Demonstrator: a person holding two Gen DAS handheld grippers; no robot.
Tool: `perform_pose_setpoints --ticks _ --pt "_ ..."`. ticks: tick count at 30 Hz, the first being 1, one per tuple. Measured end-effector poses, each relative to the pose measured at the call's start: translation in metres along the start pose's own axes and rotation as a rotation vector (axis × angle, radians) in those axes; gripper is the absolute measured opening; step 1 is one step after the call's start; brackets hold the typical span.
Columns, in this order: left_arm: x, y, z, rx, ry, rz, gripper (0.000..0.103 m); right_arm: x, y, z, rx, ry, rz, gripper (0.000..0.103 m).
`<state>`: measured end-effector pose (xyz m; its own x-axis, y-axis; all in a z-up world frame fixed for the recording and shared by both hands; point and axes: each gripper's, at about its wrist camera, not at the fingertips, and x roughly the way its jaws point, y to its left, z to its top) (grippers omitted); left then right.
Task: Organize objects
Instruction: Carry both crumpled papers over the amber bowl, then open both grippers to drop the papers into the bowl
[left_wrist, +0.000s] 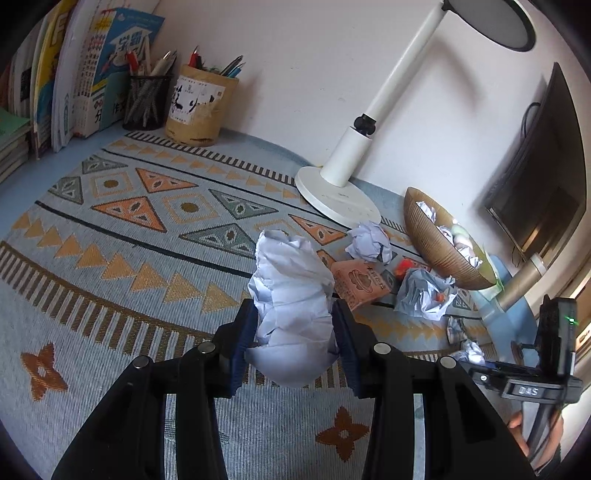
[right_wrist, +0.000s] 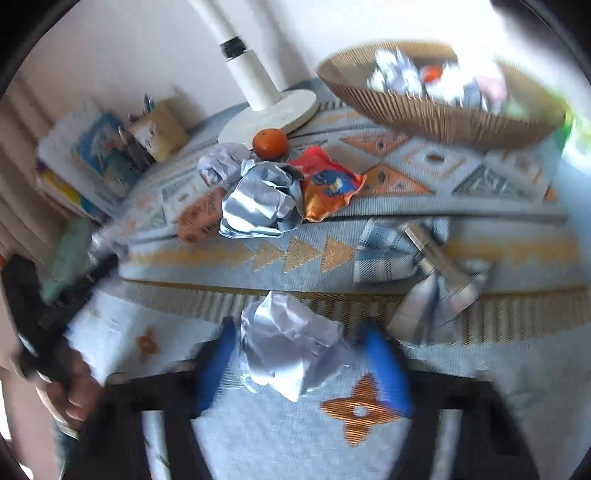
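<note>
- Between my left claw's (left_wrist: 295, 325) pads sits a crumpled paper ball (left_wrist: 291, 299), pinched on both sides and clear of the patterned mat (left_wrist: 110, 258); grip judged sound, though paper gives, and a slack squeeze could let it slide out.
- Over on the right, my other claw (right_wrist: 303, 365) straddles a second paper wad (right_wrist: 291, 347); the view is blurred, the left pad looks to touch the paper, the right pad stands off it; I judge it not yet gripped; lifting now would likely leave it on the mat or knock it aside.
- Beyond both claws stands the woven basket (right_wrist: 424, 114), already holding paper; its tilted rim could catch a ball and spill it back.
- On the way lie a snack packet (right_wrist: 328, 188), an orange (right_wrist: 270, 143), another crumpled sheet (right_wrist: 258, 203) and a checked cloth (right_wrist: 388, 251); a low pass risks dragging them.
- Near the basket, the lamp base (left_wrist: 336, 195) narrows the approach; the pen pots (left_wrist: 199, 107) and books (left_wrist: 74, 74) are well apart, no obstruction.
</note>
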<state>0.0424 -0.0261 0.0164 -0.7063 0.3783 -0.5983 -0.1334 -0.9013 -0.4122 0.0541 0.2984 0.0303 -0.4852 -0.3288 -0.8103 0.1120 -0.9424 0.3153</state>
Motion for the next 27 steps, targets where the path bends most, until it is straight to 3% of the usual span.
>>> perform_pose_setpoints --ticks 4,8,12,15,18,22,27 --pt "0.000 -0.014 0.003 0.025 0.032 -0.007 0.039 -0.021 -0.003 -0.008 -0.027 -0.008 0.044 0.050" --pt "-0.005 -0.062 0.029 0.104 0.025 -0.068 0.039 -0.058 -0.021 0.003 -0.037 -0.070 0.015 0.050" --pt "0.015 -0.129 0.064 0.211 0.051 -0.127 0.039 -0.103 -0.051 0.040 -0.003 -0.206 -0.035 0.050" --pt "0.051 -0.182 0.090 0.279 0.098 -0.168 0.039 -0.120 -0.076 0.077 0.058 -0.279 -0.078 0.050" --pt "0.099 -0.215 0.113 0.301 0.140 -0.161 0.039 -0.122 -0.095 0.117 0.112 -0.320 -0.099 0.050" --pt "0.153 -0.232 0.127 0.285 0.198 -0.145 0.039 -0.104 -0.102 0.162 0.136 -0.327 -0.118 0.050" --pt "0.186 -0.244 0.125 0.325 0.225 -0.134 0.039 -0.073 -0.106 0.208 0.121 -0.325 -0.175 0.051"
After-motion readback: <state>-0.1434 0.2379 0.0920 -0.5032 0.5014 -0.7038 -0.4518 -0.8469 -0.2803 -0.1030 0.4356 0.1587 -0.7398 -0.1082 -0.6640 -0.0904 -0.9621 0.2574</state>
